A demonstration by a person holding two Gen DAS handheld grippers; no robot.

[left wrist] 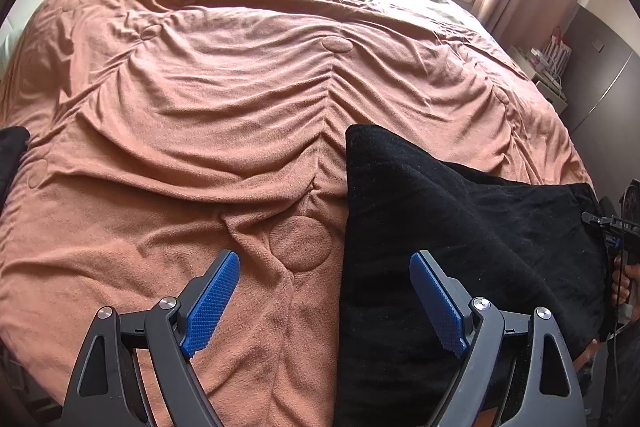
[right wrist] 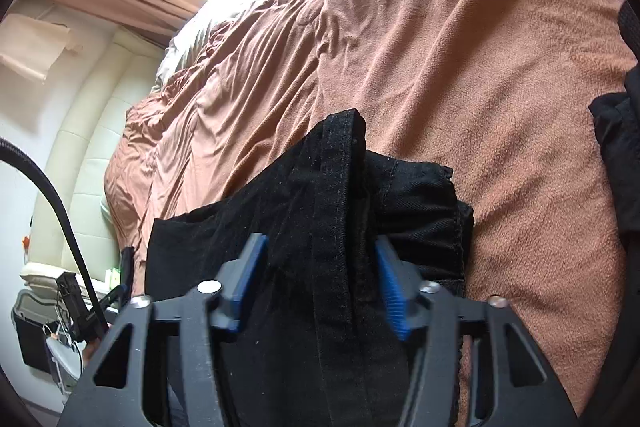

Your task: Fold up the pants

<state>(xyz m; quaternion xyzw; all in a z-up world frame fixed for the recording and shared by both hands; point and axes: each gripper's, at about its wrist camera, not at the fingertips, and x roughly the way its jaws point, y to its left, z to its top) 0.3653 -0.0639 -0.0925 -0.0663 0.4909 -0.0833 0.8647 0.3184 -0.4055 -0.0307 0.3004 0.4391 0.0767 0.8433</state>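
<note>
Black pants [left wrist: 460, 227] lie on the bed's brown blanket [left wrist: 200, 99], near the front edge, already doubled into a thick stack; flat soft surface, so the cloth stays where it's put.

Right gripper [right wrist: 318, 279]: jaws drawn in around a bunched ridge of the pants [right wrist: 340, 187], seam and hem standing up between the blue pads. Right pad [right wrist: 390, 291] is against the cloth; the left one sits at the fabric's edge, slightly blurred. I read it as a pinch on the pants. Gripping at the thick seam makes sense: several layers move together instead of peeling apart.

Left gripper [left wrist: 324, 291]: jaws wide apart, nothing between them. It hangs low over the blanket with one finger above the pants' left edge and the other over bare blanket, straddling that edge, probably lined up to take the other end for the next fold.

Another dark garment [right wrist: 616, 163] sits at the right margin, well apart.
</note>
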